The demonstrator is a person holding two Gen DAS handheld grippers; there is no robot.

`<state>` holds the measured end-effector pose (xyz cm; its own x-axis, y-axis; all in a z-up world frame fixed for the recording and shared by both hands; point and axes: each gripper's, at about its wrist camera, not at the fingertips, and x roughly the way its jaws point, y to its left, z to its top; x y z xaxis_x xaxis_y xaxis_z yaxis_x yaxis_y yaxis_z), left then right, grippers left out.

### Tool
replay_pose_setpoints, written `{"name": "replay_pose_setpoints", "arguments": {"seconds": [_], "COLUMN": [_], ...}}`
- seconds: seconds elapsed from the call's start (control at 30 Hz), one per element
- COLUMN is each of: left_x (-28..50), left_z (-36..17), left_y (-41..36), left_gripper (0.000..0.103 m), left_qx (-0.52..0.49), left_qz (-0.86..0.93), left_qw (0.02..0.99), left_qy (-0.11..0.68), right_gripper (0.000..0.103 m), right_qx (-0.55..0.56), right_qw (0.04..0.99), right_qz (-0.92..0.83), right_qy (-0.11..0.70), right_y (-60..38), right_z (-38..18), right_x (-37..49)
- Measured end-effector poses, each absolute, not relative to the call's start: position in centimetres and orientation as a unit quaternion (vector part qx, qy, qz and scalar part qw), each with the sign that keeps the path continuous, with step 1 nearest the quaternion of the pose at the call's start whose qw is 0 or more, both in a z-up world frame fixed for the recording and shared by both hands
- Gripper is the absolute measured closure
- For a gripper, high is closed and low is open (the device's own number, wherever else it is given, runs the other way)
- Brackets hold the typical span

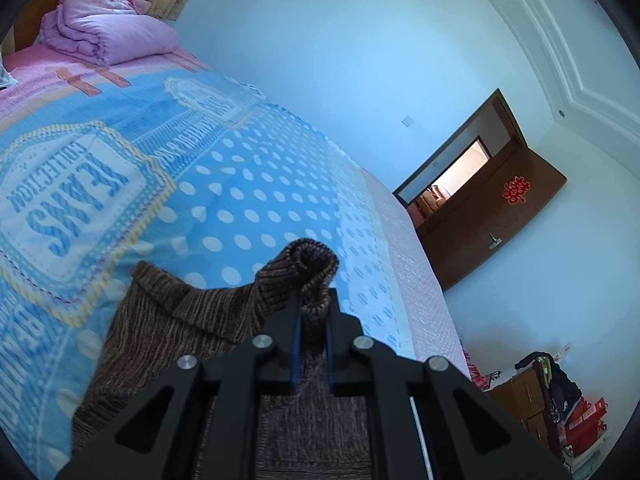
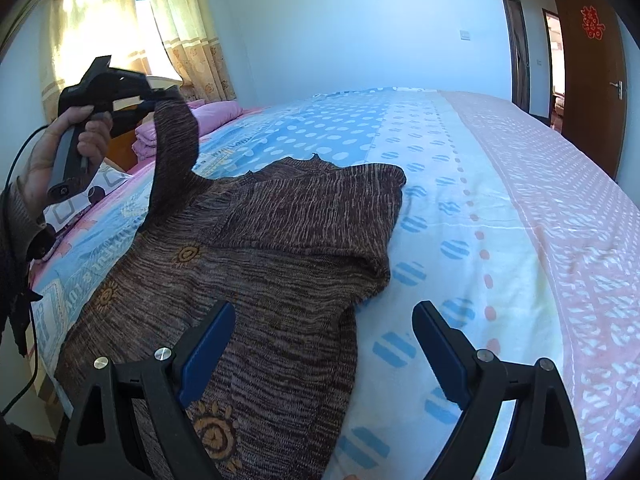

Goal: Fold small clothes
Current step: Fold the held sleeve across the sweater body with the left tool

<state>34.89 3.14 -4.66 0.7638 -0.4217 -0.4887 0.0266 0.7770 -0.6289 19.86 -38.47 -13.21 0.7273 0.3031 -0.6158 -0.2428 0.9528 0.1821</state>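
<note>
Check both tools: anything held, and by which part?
Left tool is shut on the brown sweater, pinching the cuff end of one sleeve, lifted off the bed. Right tool is open and holds nothing.

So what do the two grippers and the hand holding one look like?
Both grippers, the left gripper and the right gripper, are matte black with blue finger pads and silver pivot bolts. The left has a grey handle with a thin black cable trailing. The hand wears a dark knit sleeve.
</note>
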Motion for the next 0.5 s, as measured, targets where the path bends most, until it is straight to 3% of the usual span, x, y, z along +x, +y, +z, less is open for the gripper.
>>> {"name": "replay_pose_setpoints", "arguments": {"seconds": [0.23,0.5], "left_x": [34.9,33.9], "left_z": [-8.0,-13.4], "left_y": [-1.8,-8.8], "left_gripper": [0.093,0.091], "left_qx": [-0.304,-0.212], "left_qz": [-0.142,-0.14], "left_qw": [0.875,0.884], "left_qy": [0.35,0.393], "right_gripper": [0.012,0.012], "right_qx": [0.046,0.046], "right_qw": [0.921,0.915], "right_qz": [0.162,0.171], "right_qy": [0.353,0.363], "right_y": [-37.6,-37.1], "right_z": [-14.5,-15.4], "right_x": [19.8,19.8]}}
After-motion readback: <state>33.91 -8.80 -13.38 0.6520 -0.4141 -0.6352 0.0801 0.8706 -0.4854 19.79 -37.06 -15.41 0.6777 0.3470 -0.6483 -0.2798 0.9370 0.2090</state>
